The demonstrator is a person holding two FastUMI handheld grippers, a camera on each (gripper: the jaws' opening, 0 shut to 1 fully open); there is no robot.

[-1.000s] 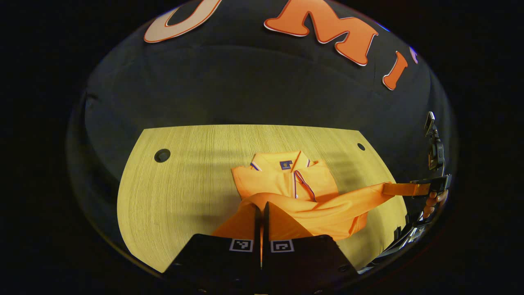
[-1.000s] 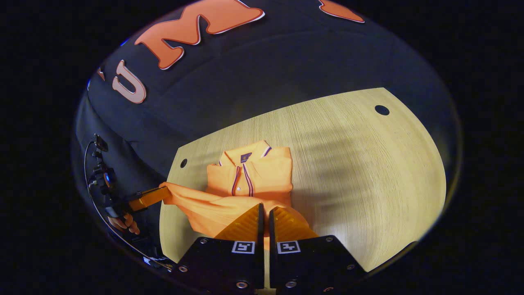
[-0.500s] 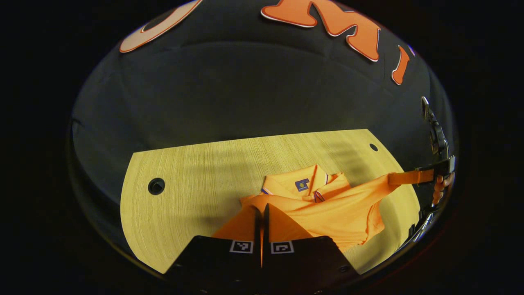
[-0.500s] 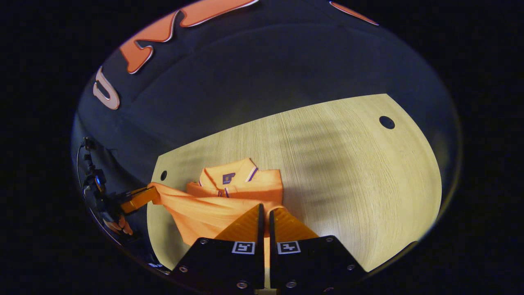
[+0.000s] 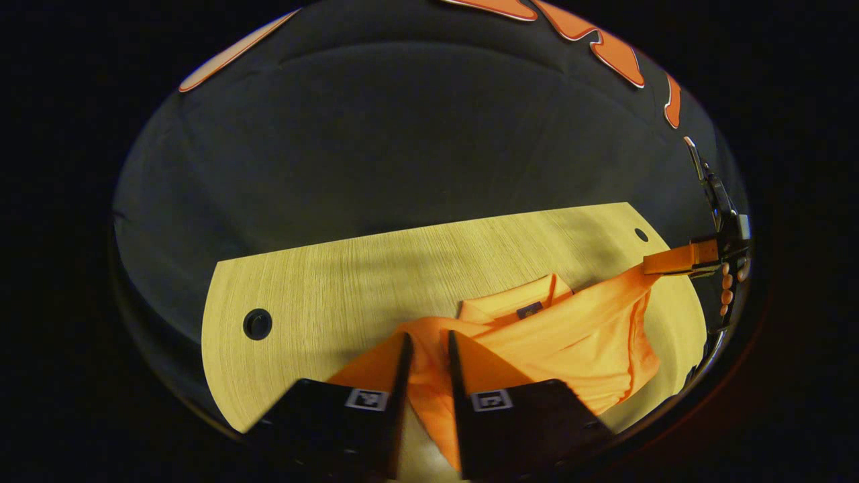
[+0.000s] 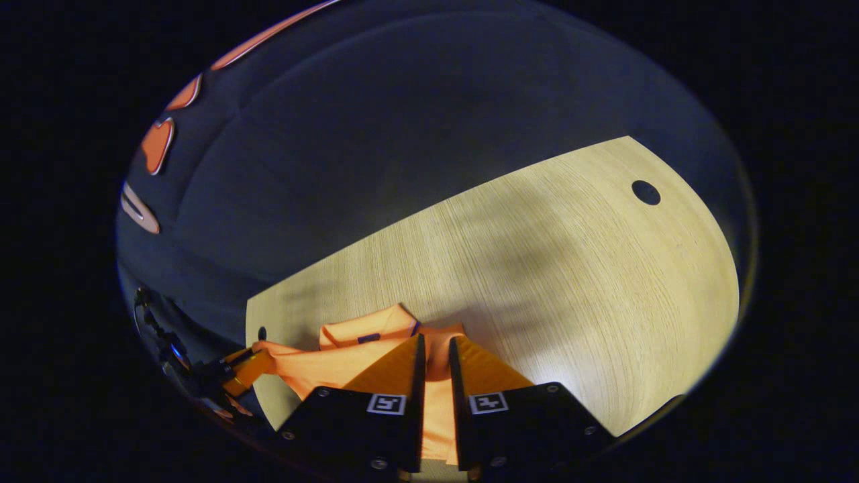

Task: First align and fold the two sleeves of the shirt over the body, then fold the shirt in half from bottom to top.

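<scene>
Orange polo shirt (image 5: 577, 335) sits on the wooden table (image 5: 322, 282), hem edge lifted and carried up over the collar (image 5: 530, 307); the collar peeks out just beyond the raised edge.

Left gripper (image 5: 426, 345): fingers slightly parted, cloth runs through the gap. Looks like they've begun to let go; can't tell if both fingers bite the cloth.

Right gripper (image 6: 435, 349): same, narrow gap, shirt fabric between the fingers, grip not confirmable. From the left gripper view its tips sit at the far hem corner, cloth stretched taut to them, so that one probably has a hold.

Step, my read: sleeves look done, this is the bottom-to-top fold, near the end.

Next: lay the hem flat just short of the collar, corners level, then release both. Risk: uneven drop leaves the right side bunched.
</scene>
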